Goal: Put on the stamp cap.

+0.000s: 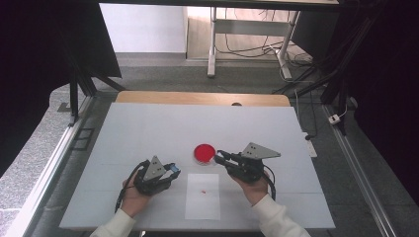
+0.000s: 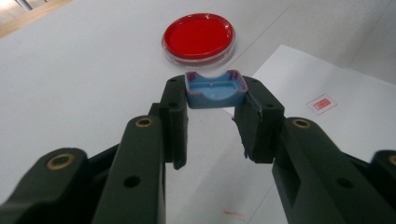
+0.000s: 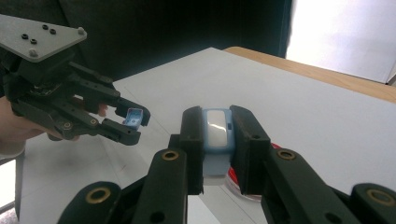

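Observation:
My left gripper (image 1: 172,171) (image 2: 215,93) is shut on a small blue cap (image 2: 214,89) with a red-stained rim, held just above the table. In the right gripper view the left gripper (image 3: 136,125) shows at the left with that cap (image 3: 134,116) between its tips. My right gripper (image 1: 220,157) (image 3: 217,119) is shut on a blue stamp body (image 3: 216,130) with a white face. It hovers beside a round red dish (image 1: 204,153) (image 2: 198,36), part of which (image 3: 232,177) is hidden under its jaws.
A white paper sheet (image 1: 202,196) (image 2: 341,93) lies between my hands near the front edge, with a small red stamped mark (image 1: 203,191) (image 2: 322,104) on it. The white tabletop (image 1: 148,128) stretches back to a wooden edge (image 1: 197,97).

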The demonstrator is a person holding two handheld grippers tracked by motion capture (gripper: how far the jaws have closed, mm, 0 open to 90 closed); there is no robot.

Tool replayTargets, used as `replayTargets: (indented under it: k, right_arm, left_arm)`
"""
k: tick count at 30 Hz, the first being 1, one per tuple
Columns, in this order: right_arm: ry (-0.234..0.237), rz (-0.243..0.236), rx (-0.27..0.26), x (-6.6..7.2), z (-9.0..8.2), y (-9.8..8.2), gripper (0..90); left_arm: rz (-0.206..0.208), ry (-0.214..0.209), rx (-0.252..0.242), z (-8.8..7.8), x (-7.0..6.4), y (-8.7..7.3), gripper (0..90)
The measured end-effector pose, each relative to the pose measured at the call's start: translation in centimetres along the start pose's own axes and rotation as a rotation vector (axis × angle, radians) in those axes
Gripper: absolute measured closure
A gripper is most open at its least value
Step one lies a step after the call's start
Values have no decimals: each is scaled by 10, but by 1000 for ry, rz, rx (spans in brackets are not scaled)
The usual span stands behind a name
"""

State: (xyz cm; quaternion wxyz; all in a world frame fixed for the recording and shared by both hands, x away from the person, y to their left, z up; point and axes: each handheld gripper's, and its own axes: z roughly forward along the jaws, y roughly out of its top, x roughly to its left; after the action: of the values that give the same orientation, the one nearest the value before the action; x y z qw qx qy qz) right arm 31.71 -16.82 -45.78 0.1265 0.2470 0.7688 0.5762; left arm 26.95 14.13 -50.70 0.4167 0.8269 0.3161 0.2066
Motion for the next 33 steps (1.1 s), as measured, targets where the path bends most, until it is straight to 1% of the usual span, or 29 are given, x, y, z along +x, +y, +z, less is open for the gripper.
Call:
replayTargets:
  k: [5,12,15,18,23,29,31,33]
  right_arm:
    - [5,2,3,2,2,0,755]
    - [7,3,-3,2,3,0,755]
    - [7,4,-4,2,2,0,754]
    - [6,2,-4,2,2,0,754]
    - [7,4,-3,2,3,0,755]
    - [7,5,-1,2,4,0,755]
    - [9,9,1,2,5,-1,755]
    - [11,7,3,3,6,-1,755]
  left_arm:
    - [4,-24,-8,6,-5,7,649]
    - [29,-50,-13,19,-14,20,649]
    - [37,-49,-15,25,-17,23,649]
    - [36,-51,-15,29,-19,25,649]
    - [47,-60,-12,35,-22,28,649]
    - [63,-62,-9,41,-26,30,649]
    - [78,-59,-6,42,-28,31,649]
    - [79,-61,-4,43,-29,31,649]
